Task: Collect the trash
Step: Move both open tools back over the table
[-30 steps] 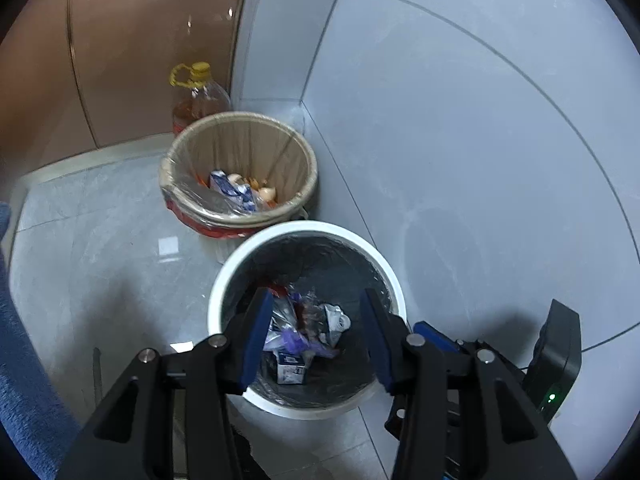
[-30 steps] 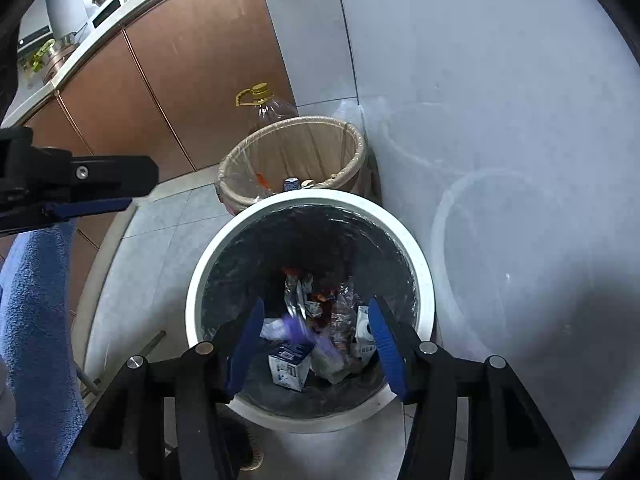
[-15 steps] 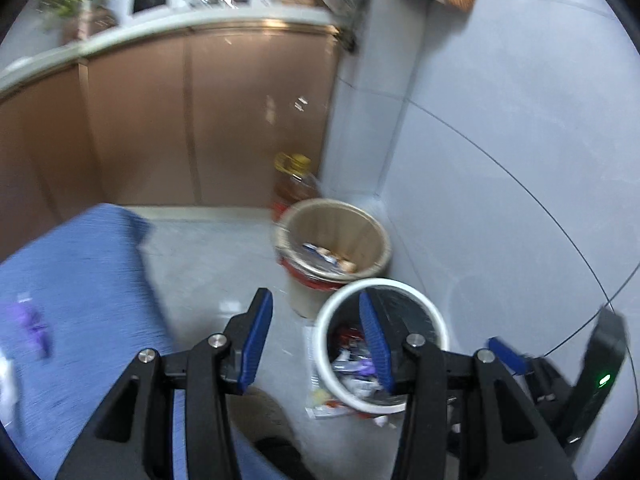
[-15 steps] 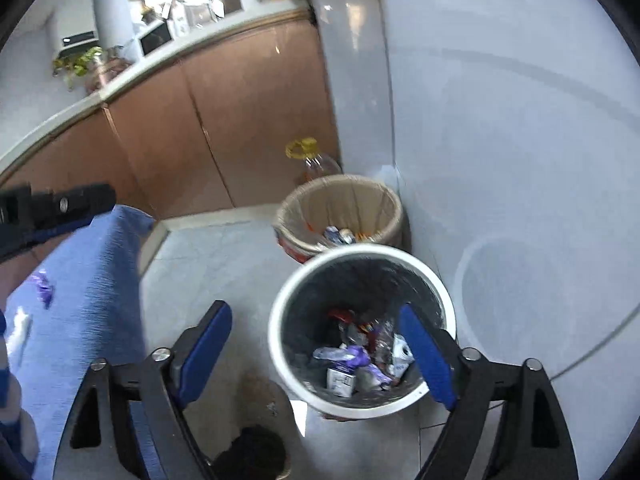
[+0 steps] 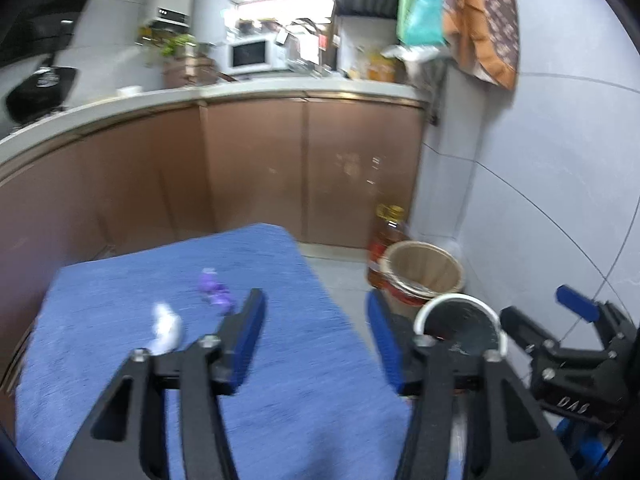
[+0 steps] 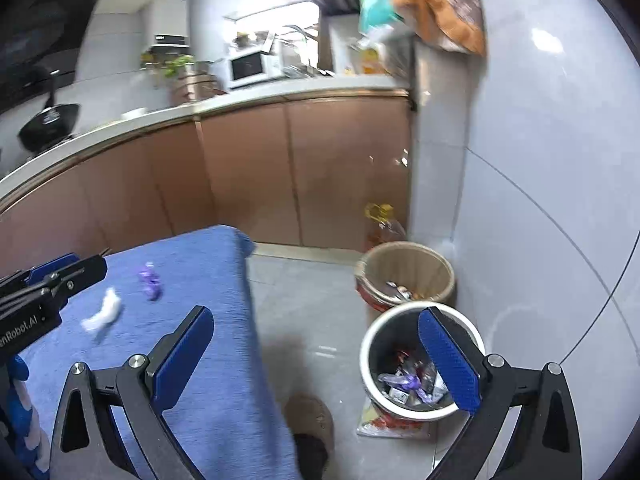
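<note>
A purple wrapper (image 5: 216,290) and a crumpled white paper (image 5: 166,326) lie on a table with a blue cloth (image 5: 120,360); both also show in the right wrist view, the wrapper (image 6: 150,280) and the paper (image 6: 104,312). My left gripper (image 5: 316,332) is open and empty, raised over the cloth's right part. My right gripper (image 6: 316,356) is wide open and empty, above the floor between the table and a white-rimmed bin (image 6: 420,360) holding several pieces of trash. The bin's rim shows in the left wrist view (image 5: 460,304).
A tan bin (image 6: 406,272) with scraps stands behind the white one, with a yellow-capped oil bottle (image 6: 382,224) behind it. Brown kitchen cabinets (image 6: 280,168) run along the back. A grey wall (image 6: 540,200) is at the right. A shoe (image 6: 312,420) is on the floor.
Both grippers have risen and swung left, away from the white bin towards the blue-clothed table. The right gripper's jaws have opened wider. The wrapper and paper came into view.
</note>
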`<state>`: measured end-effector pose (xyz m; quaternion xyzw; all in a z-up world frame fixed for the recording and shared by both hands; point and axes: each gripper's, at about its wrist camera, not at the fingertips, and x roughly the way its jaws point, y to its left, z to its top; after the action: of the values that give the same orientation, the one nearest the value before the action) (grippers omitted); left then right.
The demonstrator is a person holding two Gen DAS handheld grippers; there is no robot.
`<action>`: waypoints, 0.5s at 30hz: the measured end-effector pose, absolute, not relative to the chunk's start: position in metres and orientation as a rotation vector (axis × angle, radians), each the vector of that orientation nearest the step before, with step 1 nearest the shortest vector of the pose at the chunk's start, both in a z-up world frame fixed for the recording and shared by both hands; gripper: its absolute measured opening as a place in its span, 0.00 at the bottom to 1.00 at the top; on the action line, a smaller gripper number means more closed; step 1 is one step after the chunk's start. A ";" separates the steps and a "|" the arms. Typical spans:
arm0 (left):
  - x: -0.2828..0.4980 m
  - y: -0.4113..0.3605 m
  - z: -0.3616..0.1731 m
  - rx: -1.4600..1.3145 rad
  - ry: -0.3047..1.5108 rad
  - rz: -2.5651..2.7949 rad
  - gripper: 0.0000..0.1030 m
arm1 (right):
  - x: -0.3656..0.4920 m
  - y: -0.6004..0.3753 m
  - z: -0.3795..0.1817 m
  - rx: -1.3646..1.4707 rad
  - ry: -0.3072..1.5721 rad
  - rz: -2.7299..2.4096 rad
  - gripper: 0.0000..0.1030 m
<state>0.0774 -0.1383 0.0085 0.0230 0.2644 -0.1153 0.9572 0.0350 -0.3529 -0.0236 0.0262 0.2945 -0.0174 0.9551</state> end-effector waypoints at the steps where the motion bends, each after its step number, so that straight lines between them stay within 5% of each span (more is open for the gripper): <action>1: 0.069 -0.128 0.011 0.042 0.519 -0.201 0.57 | 0.032 -0.345 -0.019 0.041 0.588 -0.024 1.00; 15: -0.002 -0.027 0.027 -0.028 0.417 0.020 0.61 | -0.010 -0.275 0.011 -0.048 0.508 0.100 1.00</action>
<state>-0.0024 -0.0274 0.0267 -0.0137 0.2068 0.0098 0.9782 -0.0095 -0.2746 0.0113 -0.0239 0.2513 0.0495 0.9663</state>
